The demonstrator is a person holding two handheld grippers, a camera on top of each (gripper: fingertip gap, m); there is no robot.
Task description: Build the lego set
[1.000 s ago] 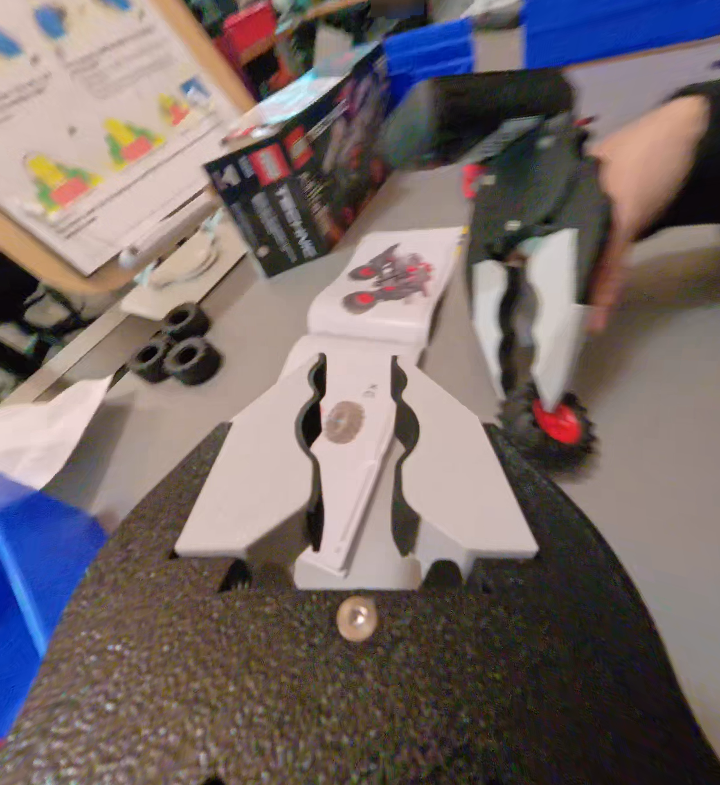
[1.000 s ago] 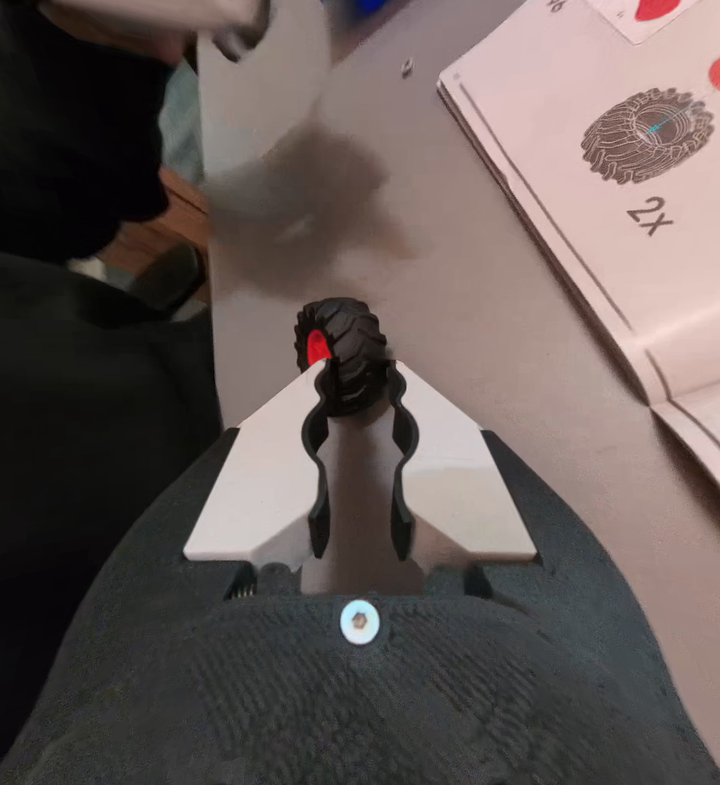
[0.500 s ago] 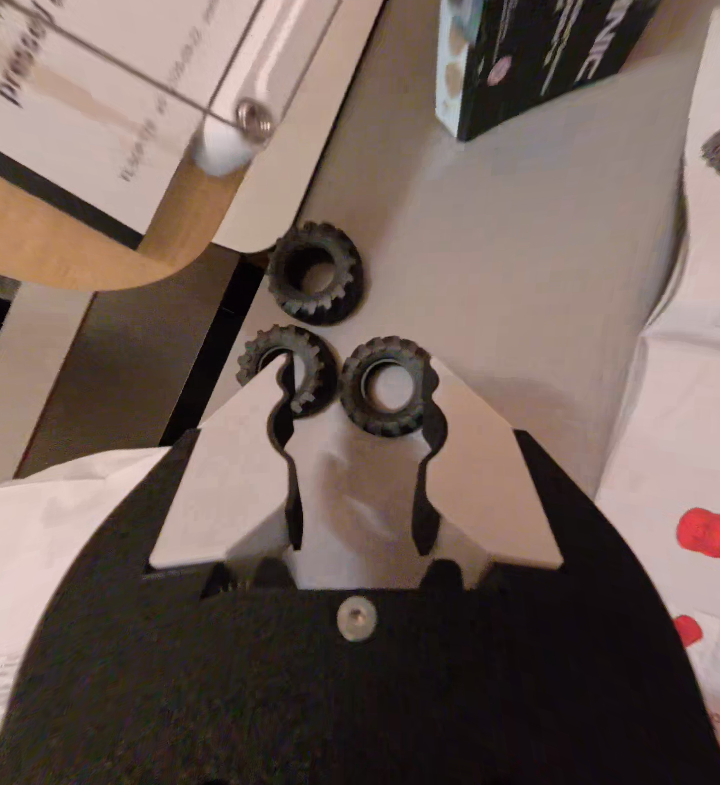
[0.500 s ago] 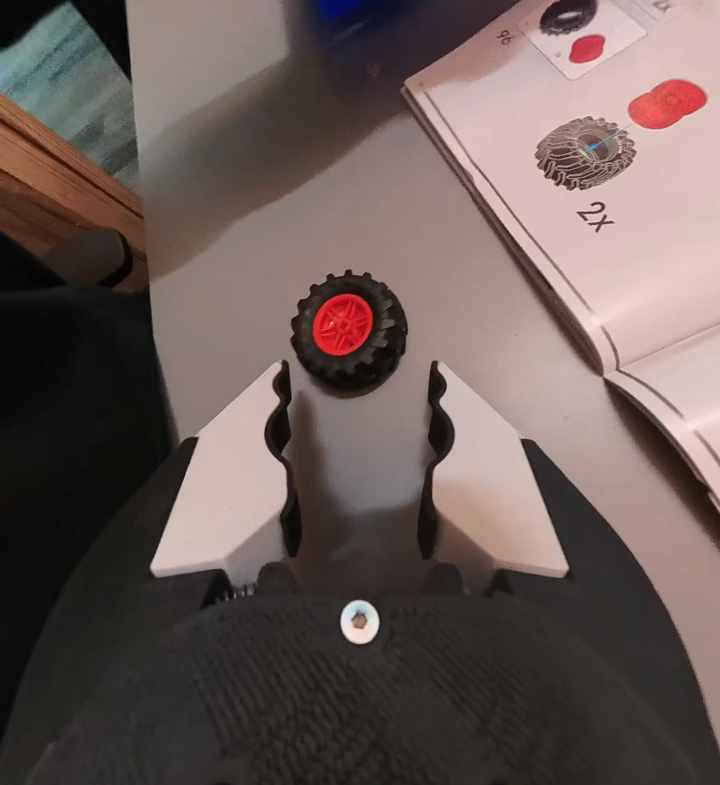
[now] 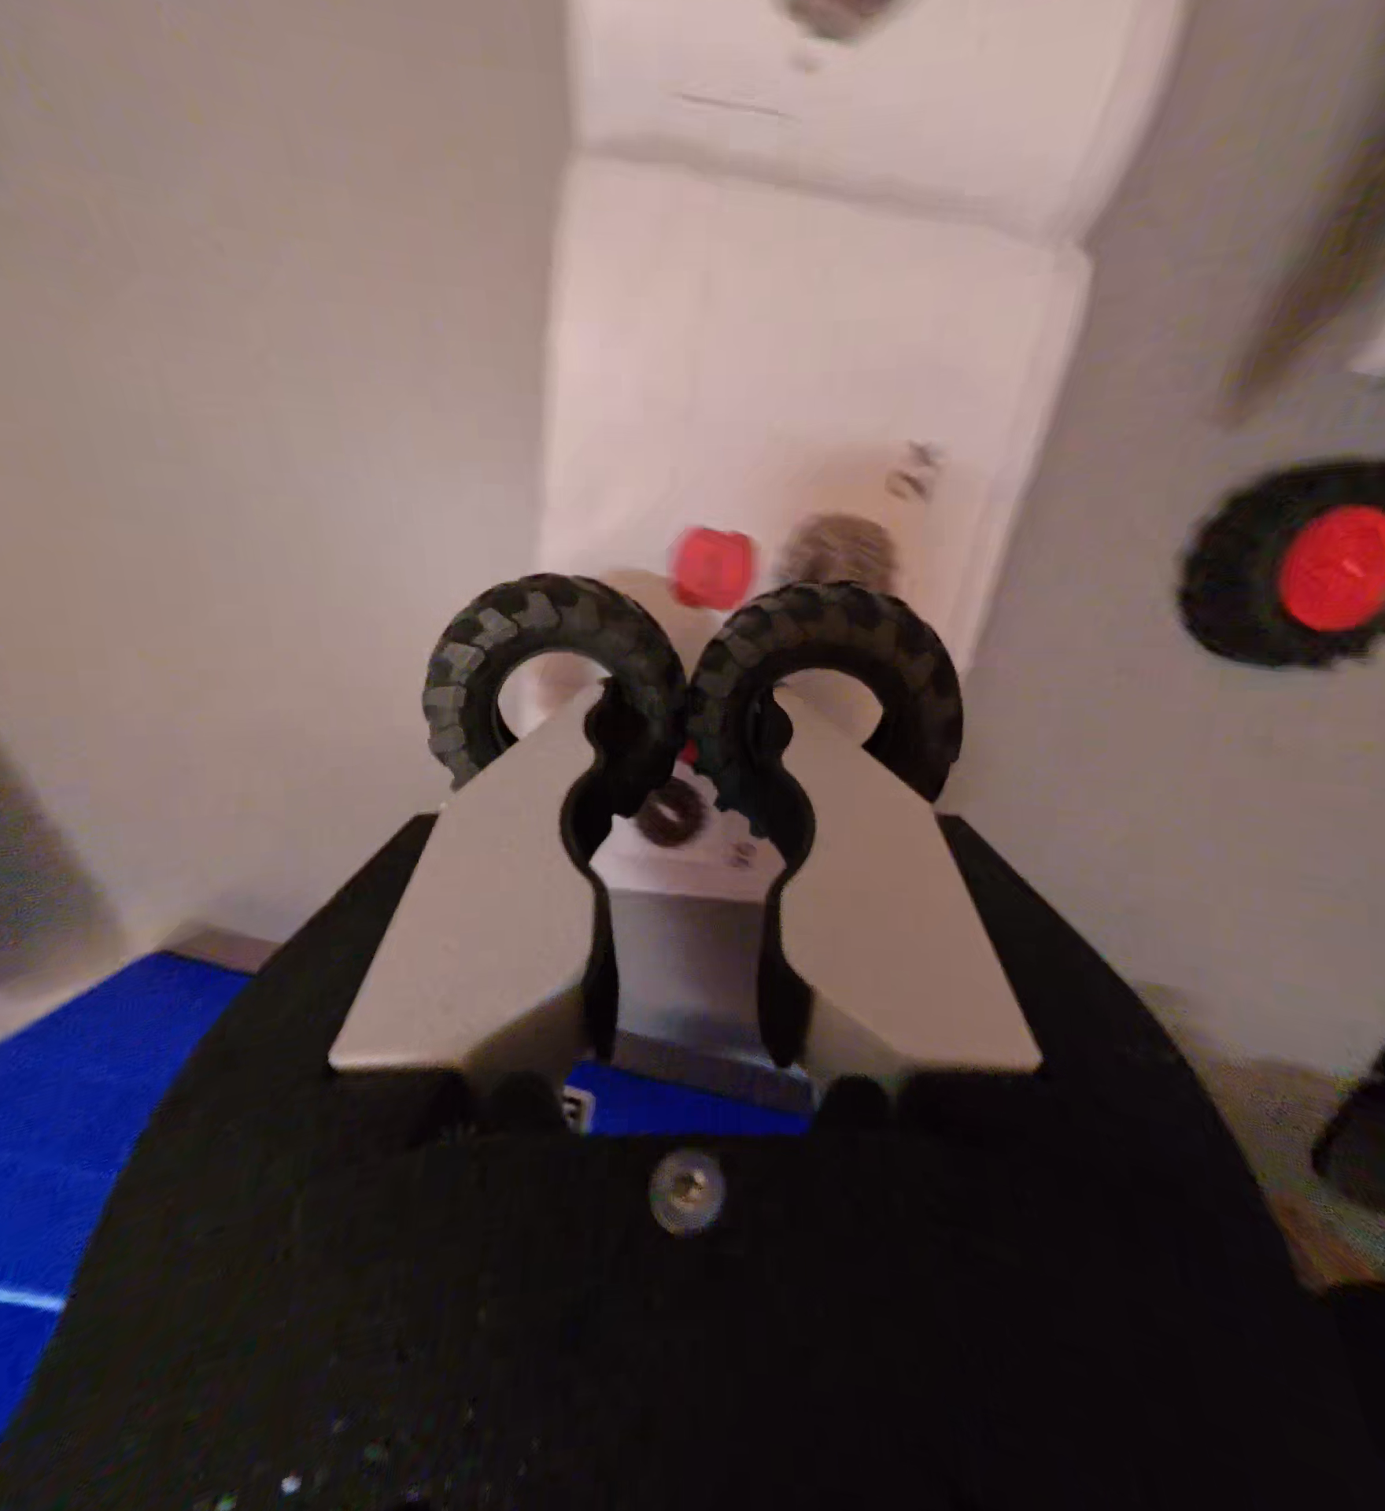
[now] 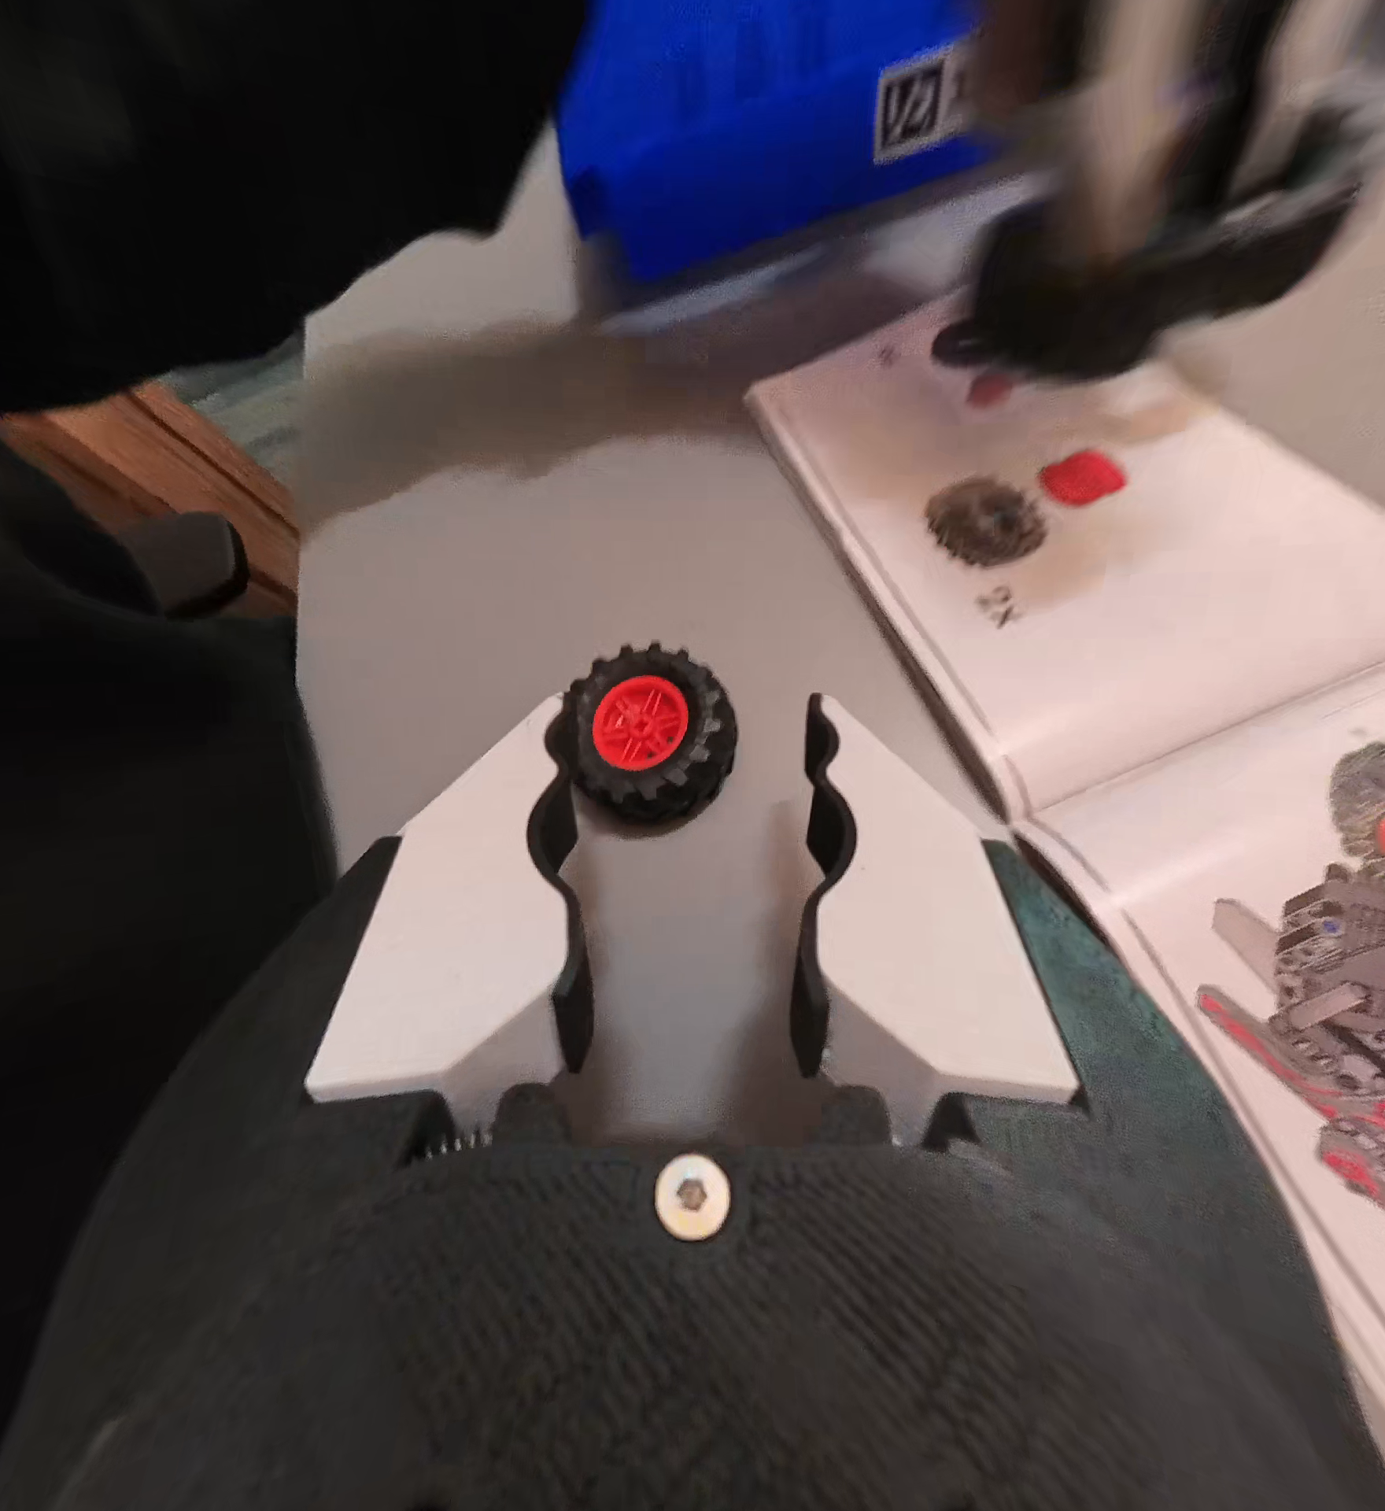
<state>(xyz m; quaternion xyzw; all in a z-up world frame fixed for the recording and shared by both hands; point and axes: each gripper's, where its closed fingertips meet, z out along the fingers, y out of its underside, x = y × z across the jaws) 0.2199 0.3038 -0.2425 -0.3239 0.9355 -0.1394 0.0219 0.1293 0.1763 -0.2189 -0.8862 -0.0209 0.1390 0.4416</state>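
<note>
My left gripper (image 5: 685,724) is shut on two empty black tyres, the left tyre (image 5: 546,654) and the right tyre (image 5: 836,646). One fingertip reaches into each tyre's hole and the pair is pinched together, held above the open instruction booklet (image 5: 804,351). A finished wheel with a red hub (image 5: 1327,564) lies on the table to the right. In the right wrist view the same wheel (image 6: 644,732) lies flat between the fingertips of my open right gripper (image 6: 687,705), close to the left finger. The left gripper (image 6: 1147,245) shows blurred over the booklet (image 6: 1163,621).
A blue bin (image 6: 755,123) stands behind the booklet and also shows in the left wrist view (image 5: 60,1104). The grey table (image 6: 468,572) ends at the left by a wooden chair (image 6: 199,466) and a person's dark clothing (image 6: 100,736).
My left gripper closed on two of the loose tyres, lifted them and carried them over the booklet. My right gripper let go of the red-hub wheel and stays open around it.
</note>
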